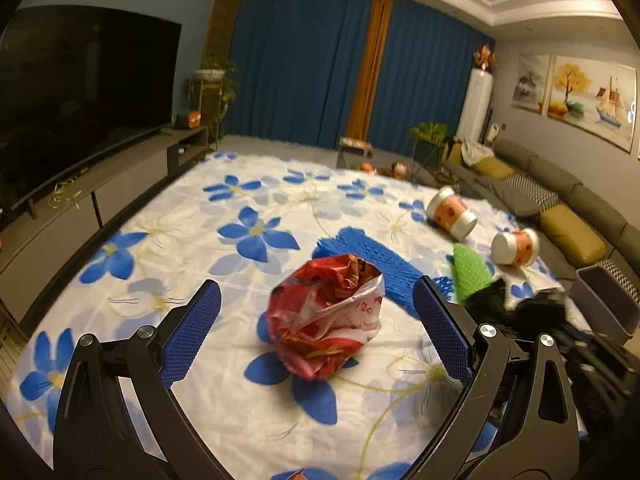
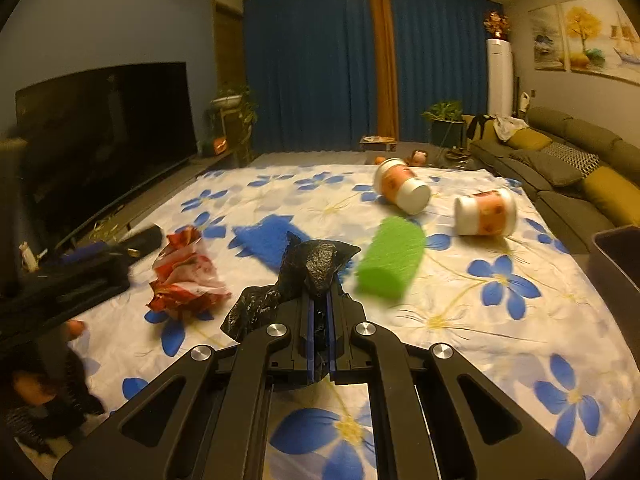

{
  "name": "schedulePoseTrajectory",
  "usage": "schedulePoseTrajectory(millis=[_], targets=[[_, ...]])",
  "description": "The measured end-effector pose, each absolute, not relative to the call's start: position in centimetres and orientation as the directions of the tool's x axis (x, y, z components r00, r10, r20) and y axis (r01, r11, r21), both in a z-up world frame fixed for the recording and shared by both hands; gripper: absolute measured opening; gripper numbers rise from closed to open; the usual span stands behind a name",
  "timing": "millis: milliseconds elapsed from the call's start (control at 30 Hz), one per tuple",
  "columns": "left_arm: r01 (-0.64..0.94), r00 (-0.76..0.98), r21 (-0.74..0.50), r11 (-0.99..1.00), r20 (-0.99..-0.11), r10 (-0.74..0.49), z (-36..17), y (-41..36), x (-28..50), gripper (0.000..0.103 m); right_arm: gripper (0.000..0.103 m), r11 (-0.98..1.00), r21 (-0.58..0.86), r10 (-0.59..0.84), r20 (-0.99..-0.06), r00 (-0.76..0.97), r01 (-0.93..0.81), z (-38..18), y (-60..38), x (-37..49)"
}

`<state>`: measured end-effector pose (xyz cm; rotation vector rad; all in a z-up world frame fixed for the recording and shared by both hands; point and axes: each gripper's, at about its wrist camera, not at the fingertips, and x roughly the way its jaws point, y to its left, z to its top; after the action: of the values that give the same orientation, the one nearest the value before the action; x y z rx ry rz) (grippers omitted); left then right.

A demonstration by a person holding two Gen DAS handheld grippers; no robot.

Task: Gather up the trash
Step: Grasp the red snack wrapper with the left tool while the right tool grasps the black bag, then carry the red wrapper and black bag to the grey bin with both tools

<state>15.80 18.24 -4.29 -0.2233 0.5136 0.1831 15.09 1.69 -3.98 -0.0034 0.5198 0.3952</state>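
Left wrist view: crumpled red wrapper (image 1: 326,316) sits mid-frame on the floral sheet (image 1: 224,392) — left gripper (image 1: 316,328) gapes wide around it, untouching. Right gripper (image 2: 319,312) — lower centre — pinches a black bag (image 2: 304,276).

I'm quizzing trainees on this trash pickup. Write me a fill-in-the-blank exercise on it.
1. The left tool is open around the crumpled ____ wrapper.
2. The right tool is shut on a ____ bag.
3. The two cups lie on their ____.
4. The foam sleeve nearest the cups is ____.

Missing words: red; black; sides; green
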Motion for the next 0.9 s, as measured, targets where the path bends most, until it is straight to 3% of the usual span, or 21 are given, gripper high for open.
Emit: schedulePoseTrajectory(millis=[233, 433, 733, 900], targets=[[-0.218, 0.804, -0.159, 0.963, -0.589, 0.084, -6.5, 18.3, 19.0, 0.082, 0.006, 0.931, 0.107, 0.356, -0.472, 0.806, -0.348, -3.6, -0.4, 14.6], [-0.198, 0.761, -0.207, 0.958, -0.648, 0.017, -8.2, 19.1, 20.0, 0.059, 0.006, 0.933, 0.113, 0.354, -0.468, 0.81, -0.342, -3.6, -1.2, 14.3], [-0.181, 0.776, -0.245, 0.953, -0.631, -0.015, -8.1, 19.2, 19.4, 0.033, 0.006, 0.933, 0.113, 0.355, -0.464, 0.812, -0.343, -3.5, -1.6, 13.9], [-0.149, 0.818, -0.249, 0.957, -0.575, -0.022, -6.0, 18.0, 17.3, 0.029, 0.006, 0.933, 0.115, 0.354, -0.453, 0.818, -0.34, -3.0, -2.5, 13.2]])
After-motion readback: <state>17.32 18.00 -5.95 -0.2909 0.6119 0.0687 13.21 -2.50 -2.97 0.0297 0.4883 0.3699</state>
